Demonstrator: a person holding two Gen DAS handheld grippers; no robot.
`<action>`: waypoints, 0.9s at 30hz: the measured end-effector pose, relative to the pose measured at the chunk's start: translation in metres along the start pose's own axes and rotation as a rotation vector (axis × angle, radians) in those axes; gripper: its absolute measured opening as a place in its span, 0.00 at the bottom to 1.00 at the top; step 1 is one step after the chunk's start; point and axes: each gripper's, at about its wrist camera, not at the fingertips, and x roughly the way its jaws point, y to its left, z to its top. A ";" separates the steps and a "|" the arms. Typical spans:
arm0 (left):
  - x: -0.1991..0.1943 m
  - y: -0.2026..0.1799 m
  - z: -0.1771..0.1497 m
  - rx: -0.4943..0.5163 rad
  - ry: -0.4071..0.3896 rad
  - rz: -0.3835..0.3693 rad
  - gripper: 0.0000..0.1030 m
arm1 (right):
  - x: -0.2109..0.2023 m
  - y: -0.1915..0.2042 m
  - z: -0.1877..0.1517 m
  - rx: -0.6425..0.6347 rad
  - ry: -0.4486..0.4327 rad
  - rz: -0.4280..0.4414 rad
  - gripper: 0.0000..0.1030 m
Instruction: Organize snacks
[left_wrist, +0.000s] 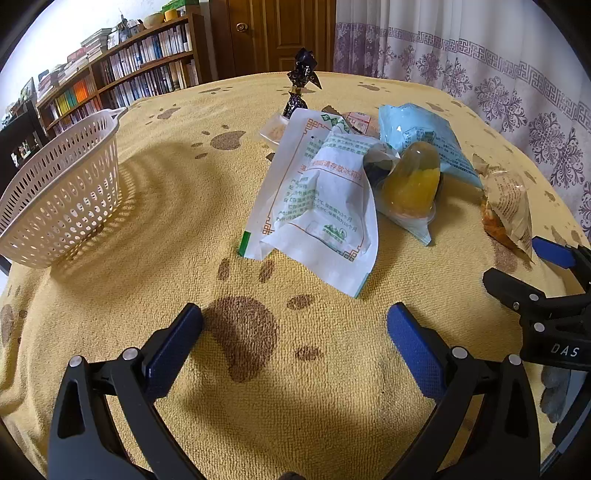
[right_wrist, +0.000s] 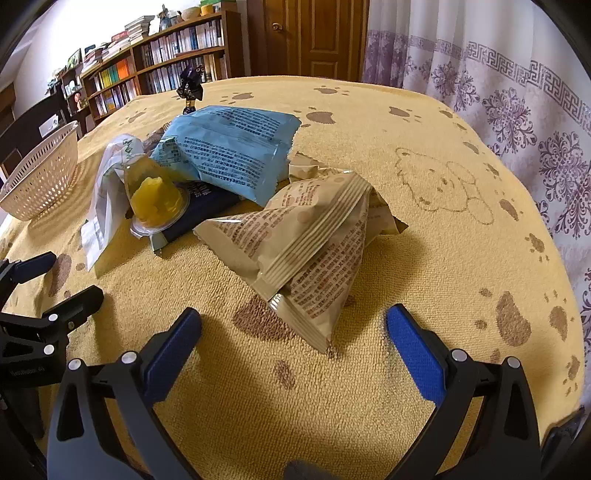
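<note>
Blue-padded left claw (left_wrist: 294, 325) and right claw (right_wrist: 293, 326) hover low, spread wide.

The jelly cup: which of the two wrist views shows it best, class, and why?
The left wrist view. There the jelly cup sits near the middle, its clear dome and yellow fruit unobstructed, leaning on the white packet. The right wrist view shows it smaller and off to the left, beside the blue packet.
</note>
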 end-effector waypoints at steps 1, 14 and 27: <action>0.000 0.000 0.000 0.000 0.000 0.001 0.98 | 0.000 0.000 0.000 0.003 0.002 -0.001 0.95; 0.002 0.000 0.001 -0.004 0.002 -0.002 0.98 | 0.003 0.001 0.001 0.010 0.001 -0.008 0.95; 0.003 -0.001 0.000 0.003 0.001 -0.003 0.98 | 0.002 0.002 0.002 0.009 0.003 -0.012 0.95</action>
